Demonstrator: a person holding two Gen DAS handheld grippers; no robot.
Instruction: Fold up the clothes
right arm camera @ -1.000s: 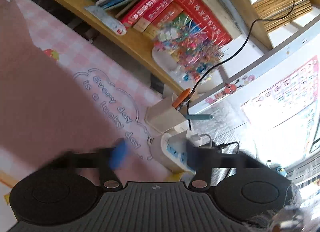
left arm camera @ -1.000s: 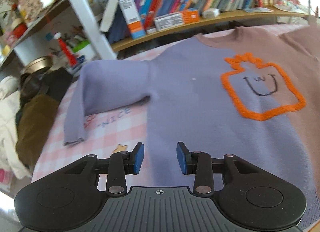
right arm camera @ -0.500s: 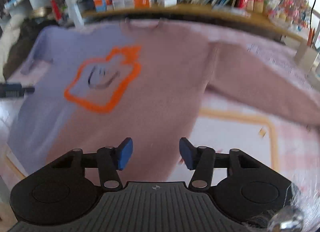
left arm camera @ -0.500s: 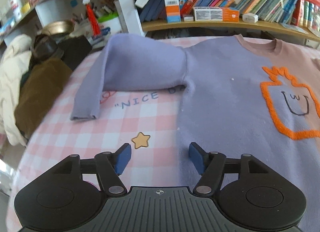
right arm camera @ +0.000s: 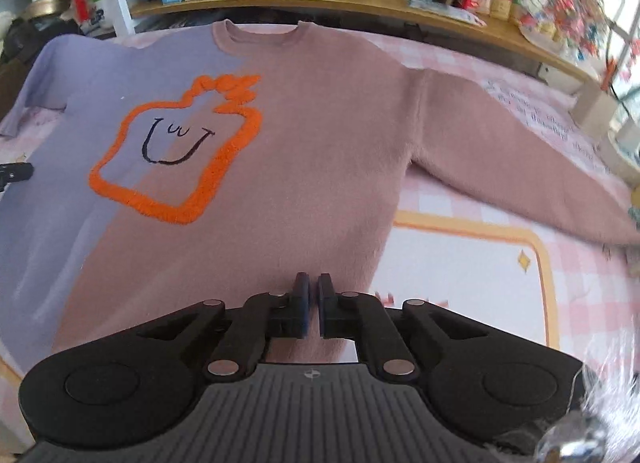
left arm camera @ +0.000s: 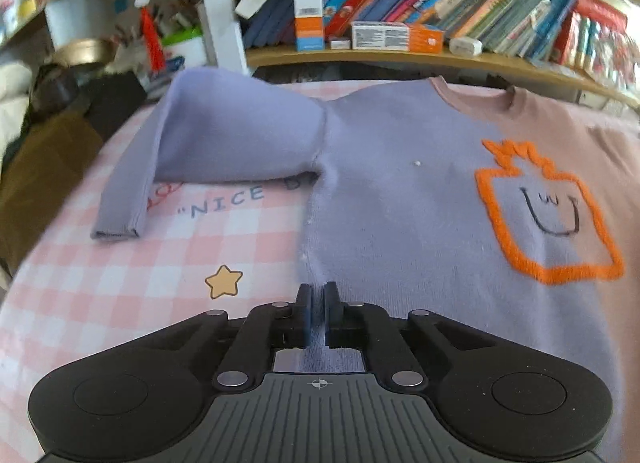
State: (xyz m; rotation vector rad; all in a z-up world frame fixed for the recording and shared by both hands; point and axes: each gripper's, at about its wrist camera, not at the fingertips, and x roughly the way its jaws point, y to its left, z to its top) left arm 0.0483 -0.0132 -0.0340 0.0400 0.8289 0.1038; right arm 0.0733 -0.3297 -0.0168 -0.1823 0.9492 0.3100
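Sweater [left arm camera: 400, 199] is what you have spread face up on the pink checked cloth [left arm camera: 120, 287], its neck toward the bookshelf [left arm camera: 400, 59] and its hem toward you. Starting at your left, the lilac sleeve [left arm camera: 224, 143] lies bent back on itself, its cuff resting on the cloth well ahead of your left gripper [left arm camera: 318, 299]. That gripper sits at the lilac side edge of the sweater near the hem, and its blue pads [left arm camera: 307, 315] are closed to a thin slit with lilac knit pinched between them, so you are grasping the sweater there; a yellow star [left arm camera: 224, 282] printed on the cloth lies just to the left of it. Moving right, the orange outlined face [right arm camera: 176, 151] sits across the line where lilac meets dusty pink, well ahead of both grippers. Your right gripper [right arm camera: 313, 291] is at the pink part of the hem, its fingers drawn nearly together with pink knit showing in the slit and below them, so it too is clenched on the sweater. Farther right, the pink sleeve [right arm camera: 520, 167] stretches out straight toward the right edge, lying flat on the cloth above a white panel with a yellow border [right arm camera: 460, 275].
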